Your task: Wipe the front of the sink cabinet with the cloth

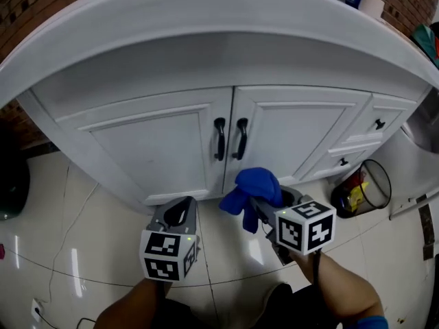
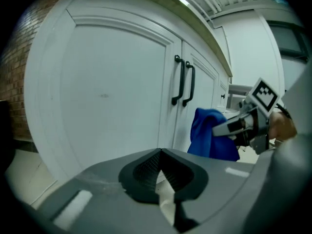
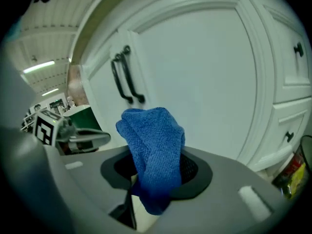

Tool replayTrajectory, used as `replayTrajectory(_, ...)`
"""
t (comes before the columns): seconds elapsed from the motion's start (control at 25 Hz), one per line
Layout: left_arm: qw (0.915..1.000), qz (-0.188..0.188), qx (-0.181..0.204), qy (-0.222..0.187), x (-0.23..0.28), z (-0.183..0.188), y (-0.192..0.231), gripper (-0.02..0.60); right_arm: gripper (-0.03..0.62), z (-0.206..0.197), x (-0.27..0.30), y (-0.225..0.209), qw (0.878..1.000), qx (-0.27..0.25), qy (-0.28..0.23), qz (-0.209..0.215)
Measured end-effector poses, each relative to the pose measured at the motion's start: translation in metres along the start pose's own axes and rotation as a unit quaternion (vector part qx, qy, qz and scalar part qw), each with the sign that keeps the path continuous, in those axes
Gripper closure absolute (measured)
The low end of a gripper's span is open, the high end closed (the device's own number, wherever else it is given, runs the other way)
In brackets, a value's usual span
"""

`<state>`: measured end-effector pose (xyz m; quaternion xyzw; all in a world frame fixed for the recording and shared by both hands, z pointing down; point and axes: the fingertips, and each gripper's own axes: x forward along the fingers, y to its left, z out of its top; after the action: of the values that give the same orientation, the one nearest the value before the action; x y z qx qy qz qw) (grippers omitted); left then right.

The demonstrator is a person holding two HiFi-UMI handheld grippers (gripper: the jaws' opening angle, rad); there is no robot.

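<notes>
The white sink cabinet (image 1: 226,136) fills the upper half of the head view, with two doors and a pair of black handles (image 1: 230,138) at the centre. A blue cloth (image 1: 255,188) hangs bunched from my right gripper (image 1: 260,208), which is shut on it just below the handles, short of the door face. In the right gripper view the cloth (image 3: 153,152) stands up between the jaws in front of the right door (image 3: 204,82). My left gripper (image 1: 180,211) is shut and empty, low before the left door (image 2: 107,91).
Two small drawers with black knobs (image 1: 378,123) sit at the cabinet's right. A wire bin (image 1: 362,188) with red and yellow contents stands on the tiled floor (image 1: 68,245) to the right. The countertop (image 1: 206,26) overhangs the doors. A dark object (image 1: 10,184) sits far left.
</notes>
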<state>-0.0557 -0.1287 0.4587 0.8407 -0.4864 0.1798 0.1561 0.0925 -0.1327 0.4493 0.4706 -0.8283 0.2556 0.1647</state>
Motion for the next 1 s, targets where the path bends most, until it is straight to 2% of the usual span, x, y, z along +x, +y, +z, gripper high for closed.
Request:
replayTrajectory(0.12,0.9994,0.013,-0.016,-0.028,-0.029,0.016,0.007,0.575,0.43,0.042,-0.023,0.053,0.994,-0.078,-0.071,0.014)
replayTrajectory(0.24,0.9958,0.028,-0.021,-0.085,-0.063,0.044,0.008,0.575,0.431,0.067,-0.042,0.087,0.976,-0.156,-0.15,0.006)
replayTrajectory(0.36,0.9917,0.046,-0.017,-0.119,-0.084,0.06,0.01,0.575,0.43,0.075,-0.044,0.104,0.969,-0.162,-0.188,0.015)
replayTrajectory(0.48,0.9887,0.051,0.009,-0.141,-0.094,0.073,0.009,0.575,0.431,0.077,-0.043,0.113,0.972,-0.143,-0.186,0.019)
replayTrajectory(0.56,0.9868,0.042,0.026,-0.154,-0.101,0.086,0.004,0.575,0.431,0.08,-0.049,0.121,0.971,-0.15,-0.186,0.02)
replayTrajectory(0.68,0.9864,0.021,0.022,-0.161,-0.119,0.111,-0.003,0.575,0.43,0.076,-0.064,0.128,0.973,-0.161,-0.162,0.019)
replayTrajectory(0.8,0.9884,0.014,0.013,-0.151,-0.142,0.142,-0.007,0.575,0.431,0.082,-0.087,0.139,0.98,-0.153,-0.124,0.018)
replayTrajectory(1.0,0.9936,-0.006,-0.011,-0.112,-0.173,0.195,-0.03,0.575,0.43,0.127,-0.136,0.166,0.986,-0.137,-0.091,0.029)
